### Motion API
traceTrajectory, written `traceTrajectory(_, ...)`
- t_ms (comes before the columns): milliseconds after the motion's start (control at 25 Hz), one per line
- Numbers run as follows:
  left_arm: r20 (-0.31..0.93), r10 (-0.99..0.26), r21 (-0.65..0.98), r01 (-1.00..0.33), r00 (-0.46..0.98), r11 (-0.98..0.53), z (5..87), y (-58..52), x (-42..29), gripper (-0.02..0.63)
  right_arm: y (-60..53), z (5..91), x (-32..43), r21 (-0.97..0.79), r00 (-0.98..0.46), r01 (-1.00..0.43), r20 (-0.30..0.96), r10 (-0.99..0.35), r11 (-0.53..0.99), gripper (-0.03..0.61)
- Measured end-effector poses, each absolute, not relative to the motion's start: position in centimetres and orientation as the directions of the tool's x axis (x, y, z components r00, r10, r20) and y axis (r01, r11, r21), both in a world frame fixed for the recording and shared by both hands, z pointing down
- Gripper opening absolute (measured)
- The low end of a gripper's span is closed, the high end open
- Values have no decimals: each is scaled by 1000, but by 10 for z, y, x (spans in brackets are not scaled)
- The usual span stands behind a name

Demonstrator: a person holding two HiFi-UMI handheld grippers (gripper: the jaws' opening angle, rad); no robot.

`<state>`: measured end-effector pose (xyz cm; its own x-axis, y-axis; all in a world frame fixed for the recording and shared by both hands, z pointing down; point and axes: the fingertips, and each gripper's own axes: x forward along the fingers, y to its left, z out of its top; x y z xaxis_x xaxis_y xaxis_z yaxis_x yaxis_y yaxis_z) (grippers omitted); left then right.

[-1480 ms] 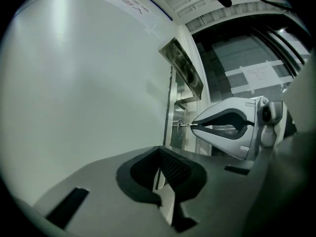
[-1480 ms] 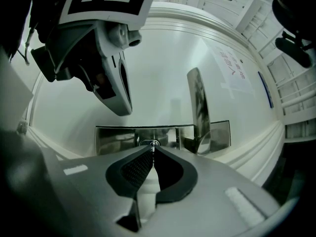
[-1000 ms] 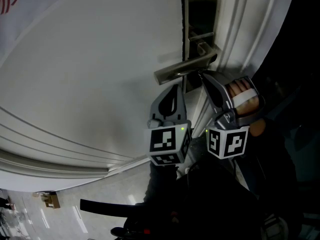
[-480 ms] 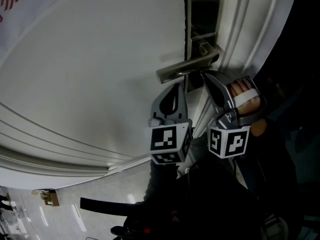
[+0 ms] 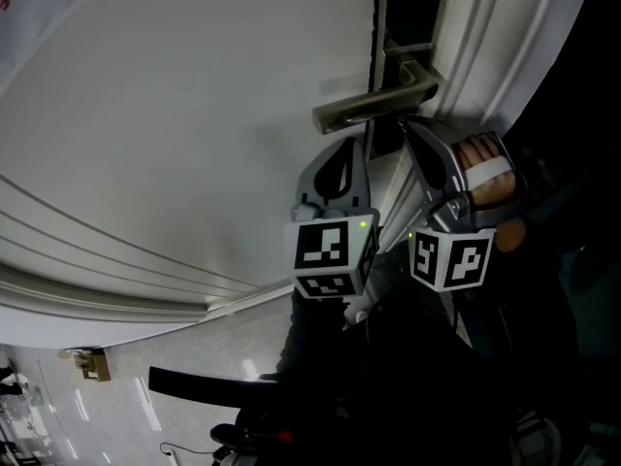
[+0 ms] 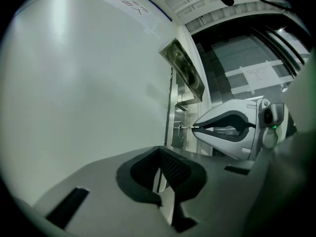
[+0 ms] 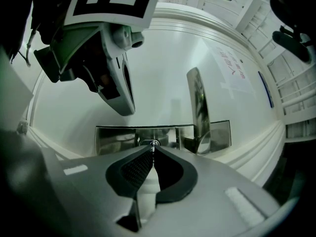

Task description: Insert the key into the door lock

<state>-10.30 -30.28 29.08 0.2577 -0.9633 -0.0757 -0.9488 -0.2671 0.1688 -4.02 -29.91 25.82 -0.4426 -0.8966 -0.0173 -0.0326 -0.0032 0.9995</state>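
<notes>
The steel lock plate (image 5: 408, 27) with its lever handle (image 5: 374, 110) sits on the white door (image 5: 175, 115). My right gripper (image 5: 409, 126) is just under the handle, shut on a thin metal key (image 6: 188, 127). The key's tip is at the round keyhole (image 7: 149, 143), as the right gripper view (image 7: 153, 148) also shows. How deep the key sits cannot be told. My left gripper (image 5: 342, 146) hangs beside it to the left, close to the door face. Its jaws (image 6: 159, 149) are shut with nothing between them.
The door's moulded frame (image 5: 490, 56) runs along the right of the lock. A hand (image 5: 485, 168) holds the right gripper. Raised door mouldings (image 5: 116, 270) cross below the left gripper. A tiled floor (image 5: 116, 406) shows at the bottom left.
The head view has shifted, so lock and handle sit higher and further right in the picture. Both grippers keep their places relative to the lock.
</notes>
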Motion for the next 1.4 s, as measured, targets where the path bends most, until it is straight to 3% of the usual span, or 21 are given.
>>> traceTrajectory(1400,-89,-959,181,-942,270,-282,291,-302,-102,2,-306,258,-45,1000,-417,-19,-20,-909,-13,12)
